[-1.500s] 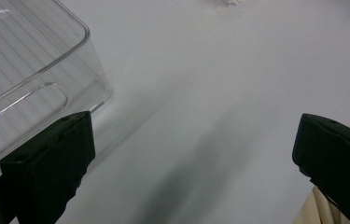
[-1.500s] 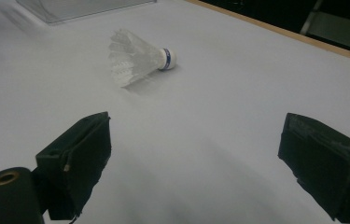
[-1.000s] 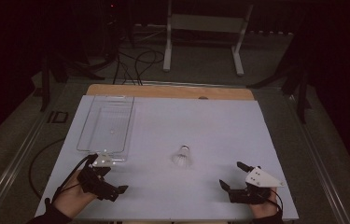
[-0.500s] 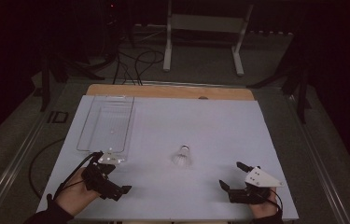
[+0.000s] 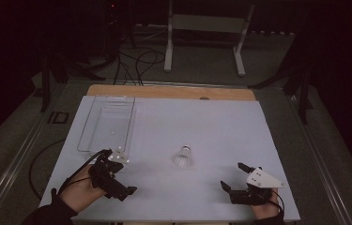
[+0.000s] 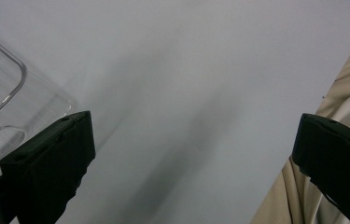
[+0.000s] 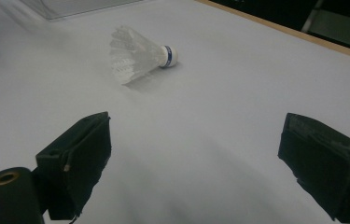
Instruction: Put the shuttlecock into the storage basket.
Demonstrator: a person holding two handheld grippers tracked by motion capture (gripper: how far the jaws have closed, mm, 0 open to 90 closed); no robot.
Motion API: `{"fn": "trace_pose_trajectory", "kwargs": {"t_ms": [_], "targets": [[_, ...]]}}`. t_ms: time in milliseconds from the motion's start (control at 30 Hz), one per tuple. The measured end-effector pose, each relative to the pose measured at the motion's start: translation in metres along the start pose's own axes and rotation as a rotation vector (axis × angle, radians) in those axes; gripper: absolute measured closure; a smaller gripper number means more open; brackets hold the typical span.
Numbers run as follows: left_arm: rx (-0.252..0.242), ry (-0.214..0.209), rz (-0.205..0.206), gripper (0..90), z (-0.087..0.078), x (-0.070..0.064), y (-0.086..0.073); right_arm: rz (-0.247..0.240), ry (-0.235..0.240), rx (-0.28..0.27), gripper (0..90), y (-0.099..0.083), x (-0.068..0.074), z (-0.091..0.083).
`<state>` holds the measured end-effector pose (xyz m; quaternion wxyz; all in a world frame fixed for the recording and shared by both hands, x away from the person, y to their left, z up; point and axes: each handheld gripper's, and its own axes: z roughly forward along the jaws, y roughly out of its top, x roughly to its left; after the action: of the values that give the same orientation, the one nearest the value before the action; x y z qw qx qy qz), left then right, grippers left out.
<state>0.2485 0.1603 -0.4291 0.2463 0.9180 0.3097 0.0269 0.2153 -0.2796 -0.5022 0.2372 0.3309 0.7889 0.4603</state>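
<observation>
We see the shuttlecock [image 5: 183,156] lying on its side near the middle of the white table [image 5: 211,126], well apart from both grippers. Our right gripper view adds a blue band by its cork tip. The right gripper [image 5: 233,179] rests near the front edge, jaws wide and empty. The left gripper [image 5: 117,177], also wide and empty, sits just beside the clear tray [image 5: 85,136], whose rounded corner shows close in our left gripper view.

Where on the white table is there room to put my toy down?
Lots of room: the whole stretch between the clear tray, the shuttlecock and the table's right edge is bare. The near edge is busier, with the left tongs and right tongs.
</observation>
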Motion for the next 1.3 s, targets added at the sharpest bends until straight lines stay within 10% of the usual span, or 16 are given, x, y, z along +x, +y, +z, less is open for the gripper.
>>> {"fn": "trace_pose_trajectory", "kwargs": {"t_ms": [1300], "targets": [[0.089, -0.082, 0.042, 0.0, 0.023, -0.007, 0.046, 0.008, 0.007, 0.006, 9.4, 0.000, 0.000, 0.001]]}}
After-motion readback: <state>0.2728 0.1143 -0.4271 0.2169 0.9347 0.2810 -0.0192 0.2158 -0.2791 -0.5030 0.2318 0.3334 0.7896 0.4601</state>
